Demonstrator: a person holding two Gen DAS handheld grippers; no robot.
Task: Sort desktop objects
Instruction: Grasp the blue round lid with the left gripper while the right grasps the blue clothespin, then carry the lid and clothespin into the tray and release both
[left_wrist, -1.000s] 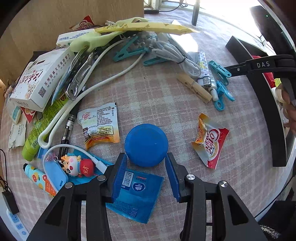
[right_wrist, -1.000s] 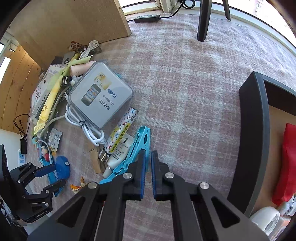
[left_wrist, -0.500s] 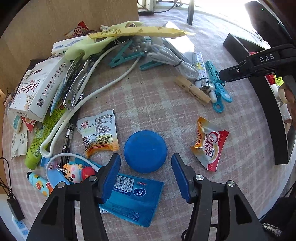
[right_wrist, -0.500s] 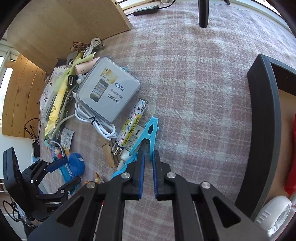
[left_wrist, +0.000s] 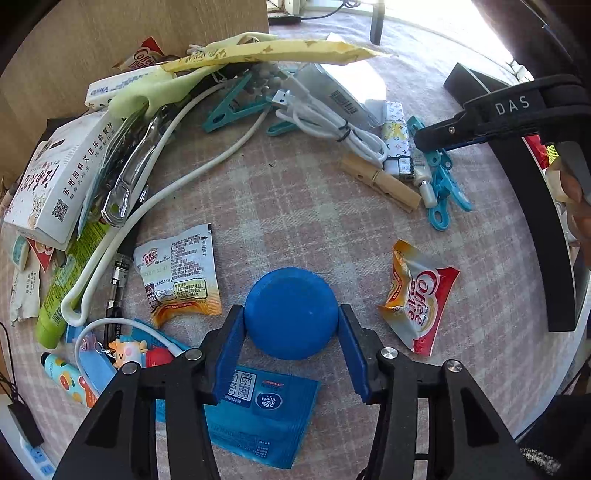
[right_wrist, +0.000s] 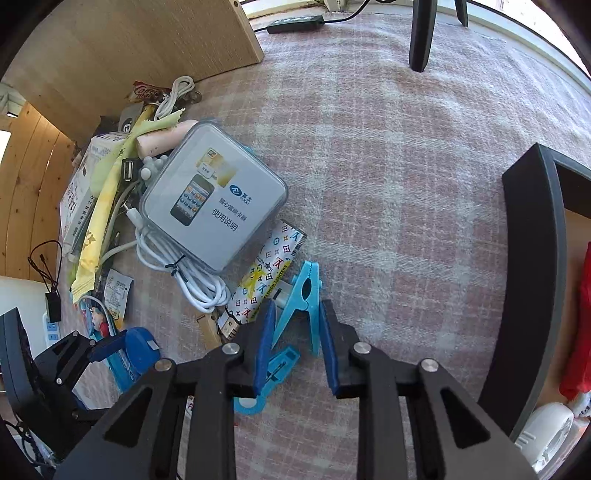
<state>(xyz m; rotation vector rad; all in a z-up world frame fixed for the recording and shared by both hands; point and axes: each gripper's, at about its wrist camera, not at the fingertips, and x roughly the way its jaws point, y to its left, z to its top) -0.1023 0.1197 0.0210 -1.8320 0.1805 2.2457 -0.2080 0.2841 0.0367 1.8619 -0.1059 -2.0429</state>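
A round blue disc (left_wrist: 291, 314) lies on the checked tablecloth. My left gripper (left_wrist: 291, 323) is open with its blue pads on either side of the disc, close to its edges. The disc also shows in the right wrist view (right_wrist: 142, 349) between the left gripper's fingers. A light blue clothes peg (right_wrist: 301, 295) lies on the cloth. My right gripper (right_wrist: 295, 325) is open and straddles the peg's near end. A second blue peg (right_wrist: 271, 373) lies under its left finger.
A pile of clutter fills the left: grey phone-accessory box (right_wrist: 214, 201), white cable (right_wrist: 195, 284), patterned tube (right_wrist: 269, 271), wooden peg (left_wrist: 380, 182), Coffee-mate sachets (left_wrist: 417, 299), blue Vinda pack (left_wrist: 258, 417). A black-rimmed tray (right_wrist: 532, 280) stands at the right, a wooden board (right_wrist: 129, 44) behind.
My left gripper moved forward around the blue disc. My right gripper went from shut to open and came down over the light blue peg.
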